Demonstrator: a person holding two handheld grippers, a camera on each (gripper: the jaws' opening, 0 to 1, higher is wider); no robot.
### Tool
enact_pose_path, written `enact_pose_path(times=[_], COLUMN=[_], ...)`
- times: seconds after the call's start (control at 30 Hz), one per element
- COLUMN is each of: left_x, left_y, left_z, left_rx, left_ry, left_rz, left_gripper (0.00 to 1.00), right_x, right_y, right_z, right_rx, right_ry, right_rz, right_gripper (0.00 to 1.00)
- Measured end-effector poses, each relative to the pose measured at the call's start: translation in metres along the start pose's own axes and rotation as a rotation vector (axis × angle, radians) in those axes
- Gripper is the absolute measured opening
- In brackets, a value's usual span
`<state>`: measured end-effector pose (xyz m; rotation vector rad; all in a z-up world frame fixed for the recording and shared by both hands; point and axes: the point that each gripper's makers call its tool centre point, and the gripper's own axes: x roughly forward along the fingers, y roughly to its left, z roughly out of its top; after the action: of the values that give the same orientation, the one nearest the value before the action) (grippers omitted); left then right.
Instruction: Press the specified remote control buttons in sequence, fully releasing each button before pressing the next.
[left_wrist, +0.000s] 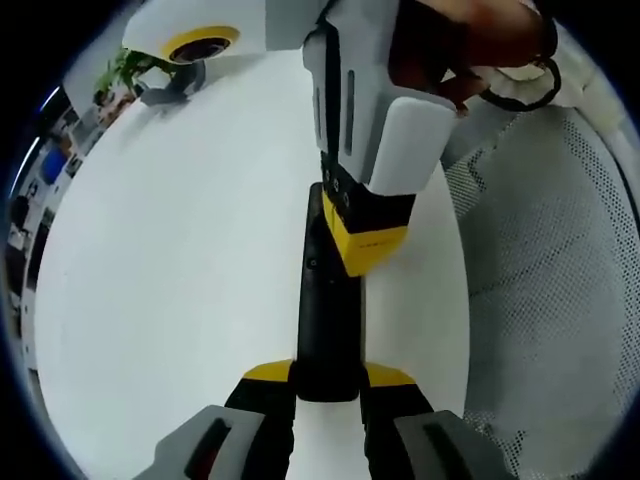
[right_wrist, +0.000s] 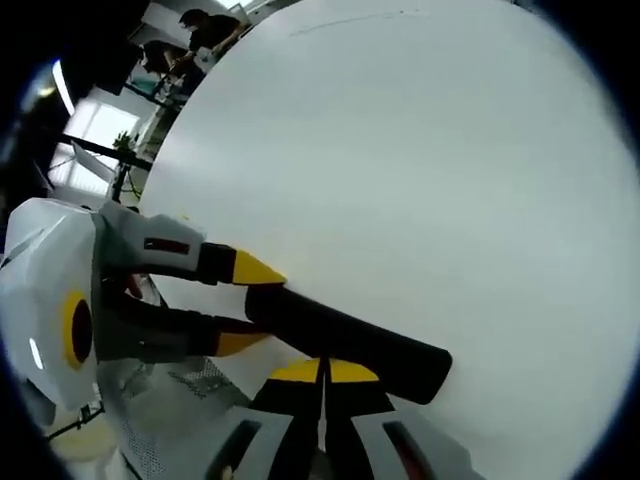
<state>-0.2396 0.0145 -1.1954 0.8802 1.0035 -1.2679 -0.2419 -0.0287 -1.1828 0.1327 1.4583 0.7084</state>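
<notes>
Above the white surface (left_wrist: 180, 300), the remote (left_wrist: 328, 310) sits clamped at one end by the left hand-held gripper (left_wrist: 328, 385). Jaws together, the right hand-held gripper (right_wrist: 325, 372) touches its top; a slanted push could twist it loose.

Remote control (left_wrist: 328, 320) above the white table (left_wrist: 180, 280), one end between left gripper (left_wrist: 328, 385) fingers, right gripper (left_wrist: 365, 240) on top

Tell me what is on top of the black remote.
The right gripper, its yellow tips together, presses down on the remote, which the left gripper clamps above the white table. The buttons under the tips are covered.
</notes>
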Motion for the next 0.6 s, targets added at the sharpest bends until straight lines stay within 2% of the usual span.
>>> enact_pose_path(times=[0.13, 0.33, 0.6], left_x=[0.000, 0.000, 0.001], left_y=[0.000, 0.000, 0.001], left_z=[0.000, 0.000, 0.001], left_rx=[0.000, -0.006, -0.009], left_ry=[0.002, 0.003, -0.025], left_rz=[-0.001, -0.002, 0.003], left_gripper=[0.24, 0.24, 0.24], right_x=[-0.003, 0.003, 0.007], right_y=[0.006, 0.005, 0.003], right_z=[0.010, 0.009, 0.009], right_rx=[-0.027, -0.034, -0.042], right_ry=[-0.057, -0.043, -0.040], right_rz=[0.012, 0.010, 0.003], right_gripper=[0.00, 0.00, 0.00])
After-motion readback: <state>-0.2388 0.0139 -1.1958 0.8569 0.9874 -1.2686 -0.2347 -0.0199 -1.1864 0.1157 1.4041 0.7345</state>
